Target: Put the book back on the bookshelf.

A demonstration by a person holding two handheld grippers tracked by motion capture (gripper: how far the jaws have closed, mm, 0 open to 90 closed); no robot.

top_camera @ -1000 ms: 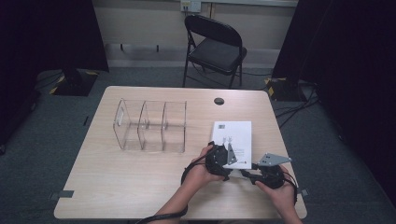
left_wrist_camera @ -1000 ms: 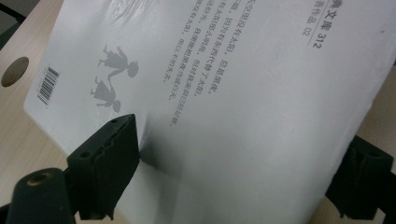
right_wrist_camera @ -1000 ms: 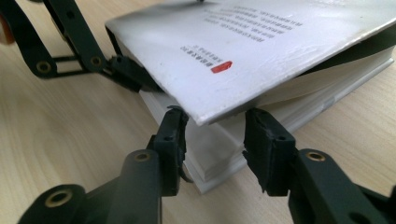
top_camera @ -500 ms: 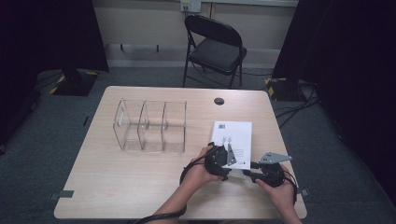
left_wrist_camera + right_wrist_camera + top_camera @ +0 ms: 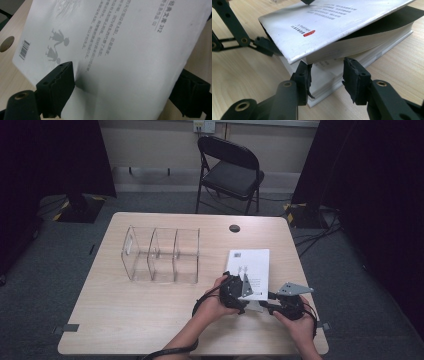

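Hands meet at the near right part of the wooden table (image 5: 150, 320), where we work on a white book (image 5: 250, 265) that lies flat with its far end pointing toward the round hole (image 5: 234, 228) in the tabletop. We hold the left gripper (image 5: 239, 292) over the book's near left corner and the right gripper (image 5: 263, 307) low at its near edge, with the grey three-cornered plate (image 5: 294, 289) riding above our right hand (image 5: 295, 327). In the left gripper view, our jaws straddle the book's back cover (image 5: 120, 50): one pad rests on top of the cover near the printed child figures and barcode, the other stands off the far edge, and we cannot tell whether the pads actually press on it; these jaws have just been opening a little with the cover between them. In the right gripper view, the cover (image 5: 332, 27) is lifted clear of the page block (image 5: 362, 47), with a dark endpaper showing in the gap, and the left gripper (image 5: 252, 45) reaches under its raised corner. Our right gripper (image 5: 325, 80) has its jaws apart around the lower corner of the page block, the left pad just against the pages and the right pad standing free of them. Well away to the left on the table stands a clear three-compartment organizer (image 5: 161, 254), and beyond the table we see a black folding chair (image 5: 227, 170).
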